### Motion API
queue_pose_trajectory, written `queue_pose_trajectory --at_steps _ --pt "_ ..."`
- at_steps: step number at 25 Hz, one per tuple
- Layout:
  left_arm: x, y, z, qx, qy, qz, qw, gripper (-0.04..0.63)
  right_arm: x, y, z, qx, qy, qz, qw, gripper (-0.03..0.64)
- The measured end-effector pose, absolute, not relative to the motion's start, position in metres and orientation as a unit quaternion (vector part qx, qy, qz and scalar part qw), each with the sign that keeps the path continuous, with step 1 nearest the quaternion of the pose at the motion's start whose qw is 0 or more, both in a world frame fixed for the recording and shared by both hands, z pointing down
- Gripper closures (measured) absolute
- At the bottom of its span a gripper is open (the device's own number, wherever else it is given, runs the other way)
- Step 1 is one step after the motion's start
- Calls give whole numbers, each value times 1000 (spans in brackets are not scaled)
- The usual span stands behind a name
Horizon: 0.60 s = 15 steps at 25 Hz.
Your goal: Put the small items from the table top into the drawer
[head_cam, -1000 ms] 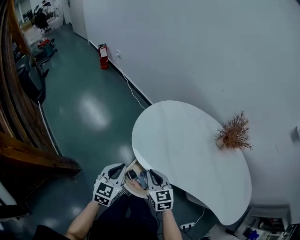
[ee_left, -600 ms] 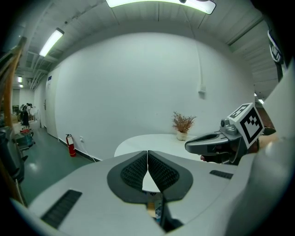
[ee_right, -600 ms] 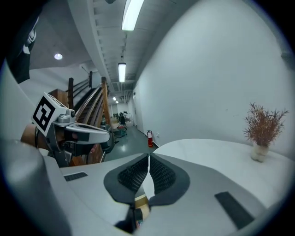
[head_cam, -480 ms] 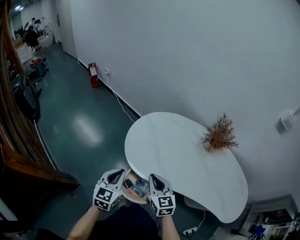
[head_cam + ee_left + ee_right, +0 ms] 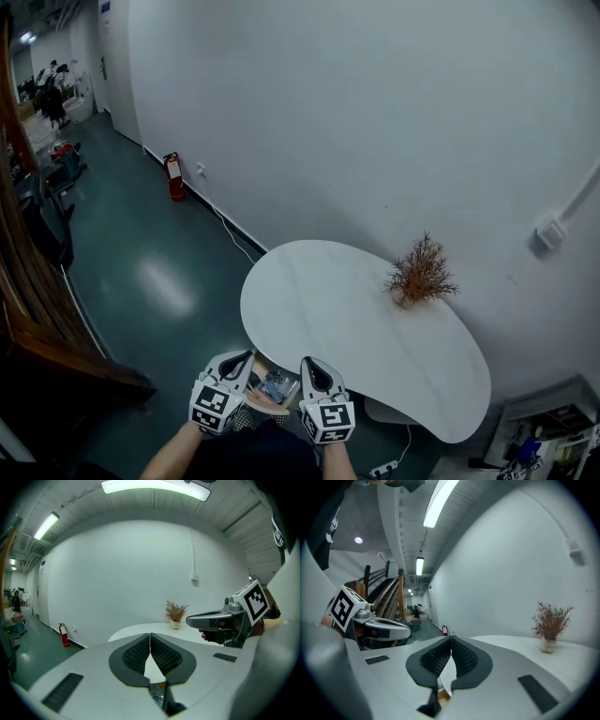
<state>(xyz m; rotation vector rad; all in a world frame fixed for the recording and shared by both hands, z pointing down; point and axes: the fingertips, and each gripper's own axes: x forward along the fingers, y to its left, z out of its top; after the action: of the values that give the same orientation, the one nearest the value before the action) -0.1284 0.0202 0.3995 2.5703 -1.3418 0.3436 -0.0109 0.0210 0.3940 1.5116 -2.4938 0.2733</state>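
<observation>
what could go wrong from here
The drawer hangs open under the near edge of the table, between the left gripper and right gripper; a careless move could bump it and jolt the items inside. The plant is the only thing on the table and looks top-heavy; a sweep could tip it.

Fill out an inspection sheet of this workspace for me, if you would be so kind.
Surface: white table, bare apart from a potted dried plant.
Job's things: small items lie in the open drawer at the table's near edge; none seen on top.
Clutter: nothing seen.
Grippers: left gripper and right gripper both shut and empty, flanking the drawer.
Cables: white cable along the wall base; power strip on the floor.
Surroundings: fire extinguisher by the wall.
</observation>
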Motion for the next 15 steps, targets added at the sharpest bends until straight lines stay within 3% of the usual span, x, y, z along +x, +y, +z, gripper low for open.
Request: queue_pose_trajectory --at_steps 15 --pt "-114 28 379 889 -439 104 82 575 4 36 378 532 -838 82 89 587"
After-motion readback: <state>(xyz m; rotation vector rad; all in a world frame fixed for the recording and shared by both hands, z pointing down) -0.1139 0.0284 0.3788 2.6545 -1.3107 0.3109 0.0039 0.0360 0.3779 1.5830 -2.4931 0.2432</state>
